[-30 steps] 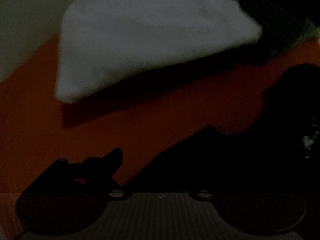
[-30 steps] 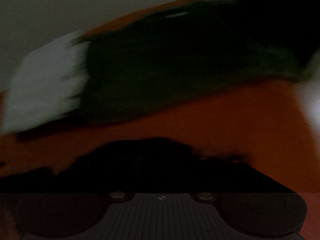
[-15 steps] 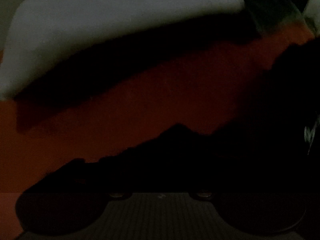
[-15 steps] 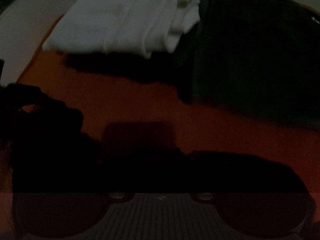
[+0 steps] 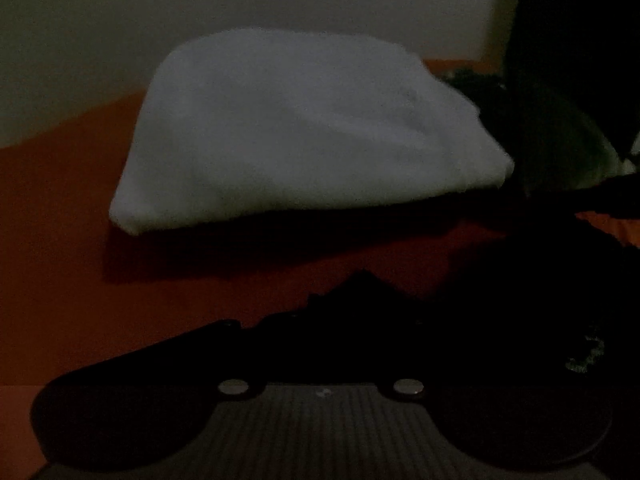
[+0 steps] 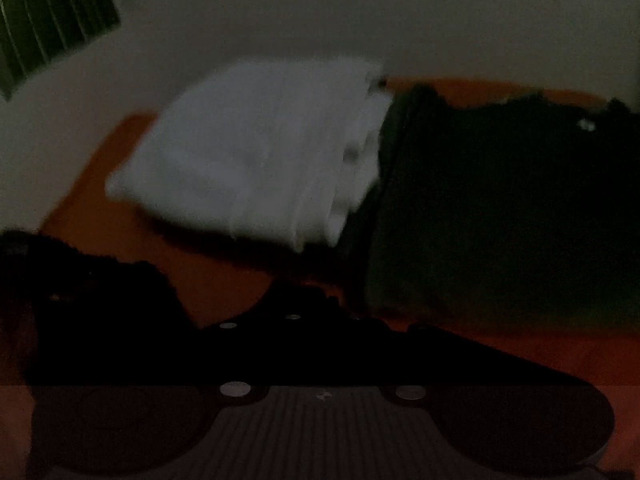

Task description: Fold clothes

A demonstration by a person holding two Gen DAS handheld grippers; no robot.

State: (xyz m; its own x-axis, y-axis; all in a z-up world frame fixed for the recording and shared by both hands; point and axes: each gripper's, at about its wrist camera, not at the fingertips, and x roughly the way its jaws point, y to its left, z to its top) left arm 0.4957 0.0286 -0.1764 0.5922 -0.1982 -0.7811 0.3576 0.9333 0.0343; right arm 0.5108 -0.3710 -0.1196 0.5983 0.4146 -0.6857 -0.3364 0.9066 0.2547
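Orange cloth (image 5: 72,280) underneath everything, dim and shadowed, with pale wall (image 5: 280,0) beyond. Far left in the right wrist view, a green slatted panel (image 6: 52,20) on that wall. Left of centre, a folded white garment (image 5: 304,136) lying flat on the orange, its layered edges turned right in the right wrist view (image 6: 260,160). Touching its right side, a dark green garment (image 6: 500,208), also folded, only partly seen at the far right of the left wrist view (image 5: 560,140). Near, at the bottom of each view, black gripper shapes: left gripper (image 5: 364,284) fully closed, tips meeting in one point; right gripper (image 6: 296,292) likewise fully closed. Too dark to tell whether any fabric pinched in either. Both near the white garment's front edge, not visibly touching it.
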